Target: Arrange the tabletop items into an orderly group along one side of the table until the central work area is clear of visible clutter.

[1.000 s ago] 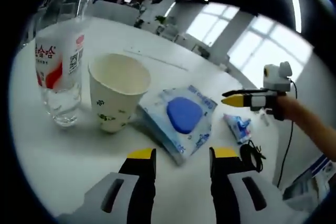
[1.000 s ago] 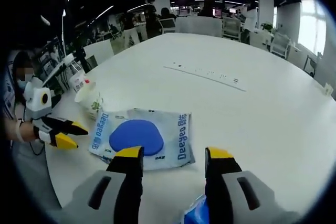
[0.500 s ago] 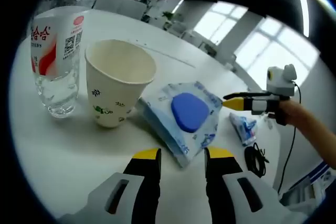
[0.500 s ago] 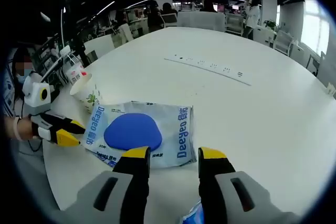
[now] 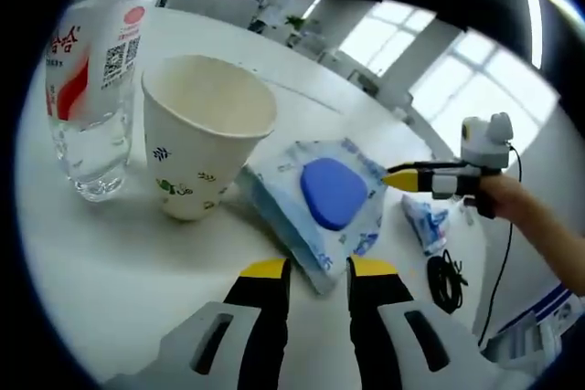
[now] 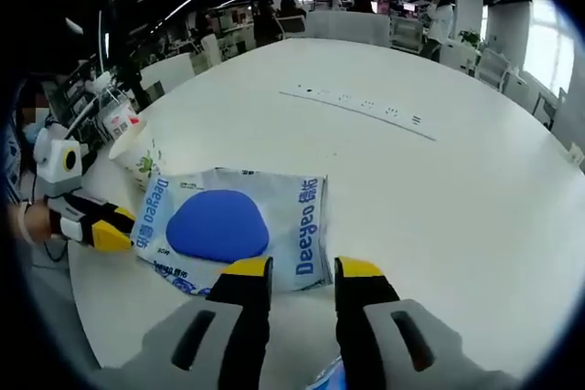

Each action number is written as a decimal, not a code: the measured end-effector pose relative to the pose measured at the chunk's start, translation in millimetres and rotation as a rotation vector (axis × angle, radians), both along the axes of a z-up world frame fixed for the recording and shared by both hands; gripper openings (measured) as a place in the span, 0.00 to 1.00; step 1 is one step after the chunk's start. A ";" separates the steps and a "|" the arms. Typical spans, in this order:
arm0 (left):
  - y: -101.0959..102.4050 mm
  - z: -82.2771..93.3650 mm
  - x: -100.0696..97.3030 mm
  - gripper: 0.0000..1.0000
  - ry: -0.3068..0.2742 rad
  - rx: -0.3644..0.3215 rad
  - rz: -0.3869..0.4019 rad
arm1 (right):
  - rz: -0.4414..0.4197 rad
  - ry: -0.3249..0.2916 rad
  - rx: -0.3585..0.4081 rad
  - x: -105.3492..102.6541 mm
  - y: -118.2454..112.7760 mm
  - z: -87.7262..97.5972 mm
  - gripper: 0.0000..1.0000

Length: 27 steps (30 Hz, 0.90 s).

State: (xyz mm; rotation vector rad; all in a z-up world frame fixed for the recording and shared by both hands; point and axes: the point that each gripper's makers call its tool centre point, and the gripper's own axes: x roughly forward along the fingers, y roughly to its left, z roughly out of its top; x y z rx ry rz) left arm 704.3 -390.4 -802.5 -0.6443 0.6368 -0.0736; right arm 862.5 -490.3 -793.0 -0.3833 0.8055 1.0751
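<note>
A white and blue wipes pack lies flat on the white table. Left of it stand a paper cup and a clear water bottle. My left gripper hovers at the pack's near corner with a narrow gap between its jaws and nothing in them; it also appears at the pack's left edge. My right gripper is at the opposite edge, jaws narrowly apart and empty, and its yellow tips point at the pack.
A small blue packet and a coiled black cable lie near the table edge by the right gripper. A power strip is set in the table's middle. Office desks and people fill the background.
Both grippers' jaws have narrowed steadily over the last second. Both have come closer to the wipes pack from opposite sides. The pack, cup and bottle stay put.
</note>
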 end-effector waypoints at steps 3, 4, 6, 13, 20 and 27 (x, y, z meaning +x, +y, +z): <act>0.7 -0.7 1.2 0.18 0.002 -0.001 0.002 | 0.001 -0.009 -0.017 3.6 -1.1 -3.1 0.20; 0.7 -0.9 1.5 0.18 0.003 -0.007 0.004 | 0.000 -0.007 -0.018 3.8 -1.1 -3.2 0.19; 0.8 -2.0 1.6 0.15 0.006 -0.008 0.004 | -0.005 0.008 -0.009 4.1 0.0 -3.4 0.19; 0.9 -3.1 1.9 0.10 0.005 -0.002 0.003 | 0.001 0.017 -0.018 -0.3 0.8 -6.6 0.17; 4.8 -5.7 4.0 0.07 0.011 -0.019 0.022 | -0.025 0.029 -0.008 5.1 0.9 -6.3 0.07; 3.2 -6.8 4.5 0.00 0.027 -0.039 0.033 | -0.046 0.053 0.002 1.1 -1.4 -5.1 0.00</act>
